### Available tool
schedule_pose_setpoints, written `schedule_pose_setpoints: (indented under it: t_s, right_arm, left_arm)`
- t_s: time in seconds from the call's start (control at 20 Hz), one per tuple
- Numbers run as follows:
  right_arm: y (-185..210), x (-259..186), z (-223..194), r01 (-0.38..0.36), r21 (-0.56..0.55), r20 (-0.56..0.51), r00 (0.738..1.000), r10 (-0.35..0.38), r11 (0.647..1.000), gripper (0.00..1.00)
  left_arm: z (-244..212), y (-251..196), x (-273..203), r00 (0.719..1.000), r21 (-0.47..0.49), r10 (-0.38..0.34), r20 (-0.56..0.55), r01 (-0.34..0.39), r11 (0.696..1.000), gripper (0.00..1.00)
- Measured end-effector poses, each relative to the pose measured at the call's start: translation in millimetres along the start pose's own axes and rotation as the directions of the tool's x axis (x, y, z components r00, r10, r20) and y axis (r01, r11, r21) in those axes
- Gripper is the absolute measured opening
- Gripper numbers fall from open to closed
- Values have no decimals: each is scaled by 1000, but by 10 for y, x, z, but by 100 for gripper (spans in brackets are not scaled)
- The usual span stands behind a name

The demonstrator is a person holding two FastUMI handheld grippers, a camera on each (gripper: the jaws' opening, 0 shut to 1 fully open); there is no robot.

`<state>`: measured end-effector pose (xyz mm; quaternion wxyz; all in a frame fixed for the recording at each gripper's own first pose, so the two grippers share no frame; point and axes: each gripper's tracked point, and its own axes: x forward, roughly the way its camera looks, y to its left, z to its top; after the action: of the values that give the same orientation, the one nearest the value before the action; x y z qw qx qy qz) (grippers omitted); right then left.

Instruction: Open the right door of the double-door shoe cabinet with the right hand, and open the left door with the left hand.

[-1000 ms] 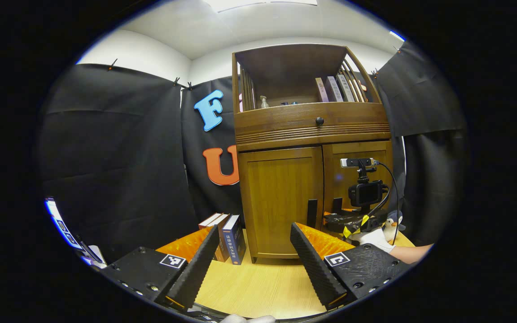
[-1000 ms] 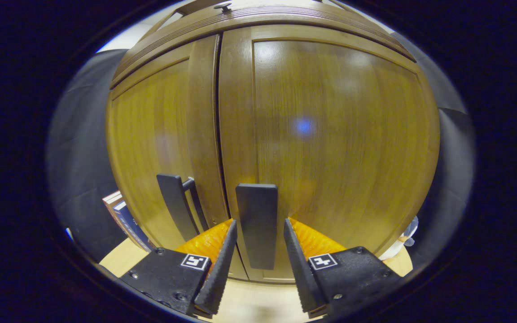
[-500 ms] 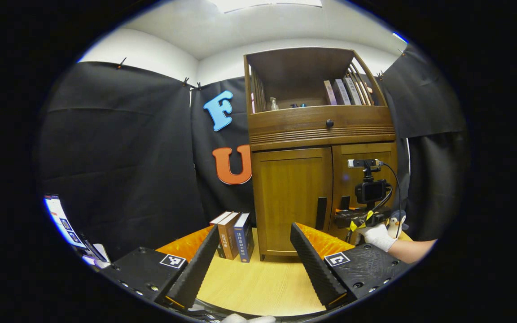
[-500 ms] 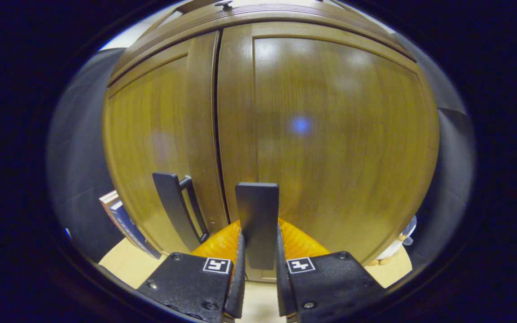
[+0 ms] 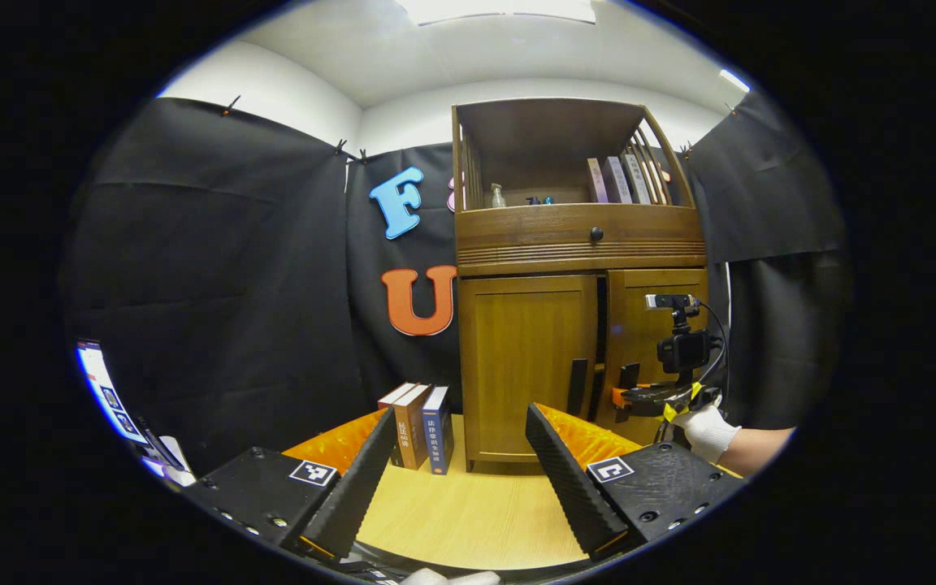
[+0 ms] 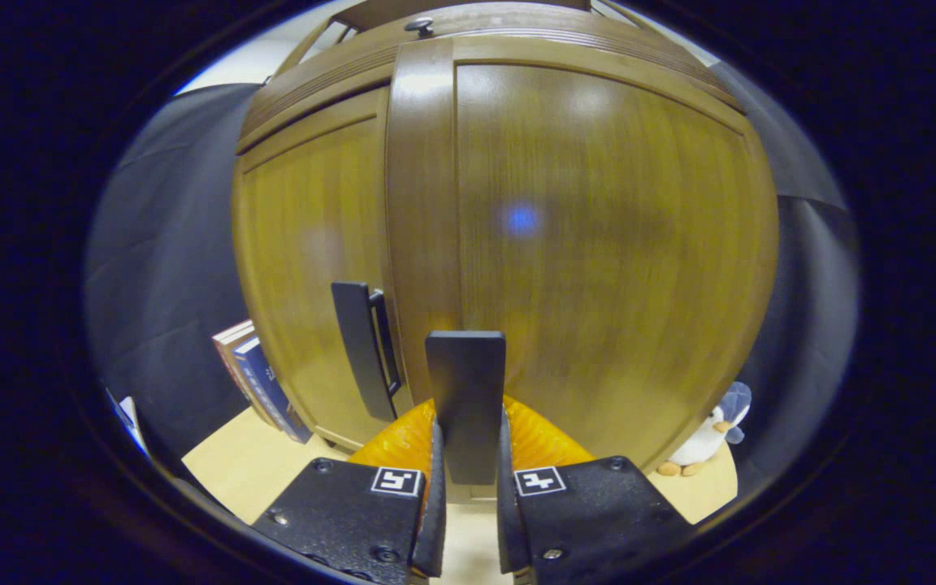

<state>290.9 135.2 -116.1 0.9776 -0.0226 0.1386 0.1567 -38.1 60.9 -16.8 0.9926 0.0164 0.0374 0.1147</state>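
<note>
Right gripper (image 6: 468, 487) clamped on right door handle (image 6: 465, 390) (door ajar), left gripper (image 5: 460, 463) open

A recording booth: black cloth walls (image 5: 216, 268), wooden cabinet (image 5: 582, 244) on a tabletop (image 5: 468, 520).

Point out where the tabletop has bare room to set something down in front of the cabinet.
The tabletop lies bare in front of the left door, between the left claw and the cabinet base. It is crowded left of the cabinet, where the books stand, and at the right door, where the right claw grips the handle, beside a penguin toy.
</note>
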Motion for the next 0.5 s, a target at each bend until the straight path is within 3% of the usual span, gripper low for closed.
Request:
schedule_pose_setpoints:
  t_s: [0.5]
  right_arm:
    - [-293, -877, -291, 27, -9, -4, 1000, -27, 1000, 28]
  left_arm:
    - [-10, -235, -6, 986, 10, -168, 21, 168, 986, 96]
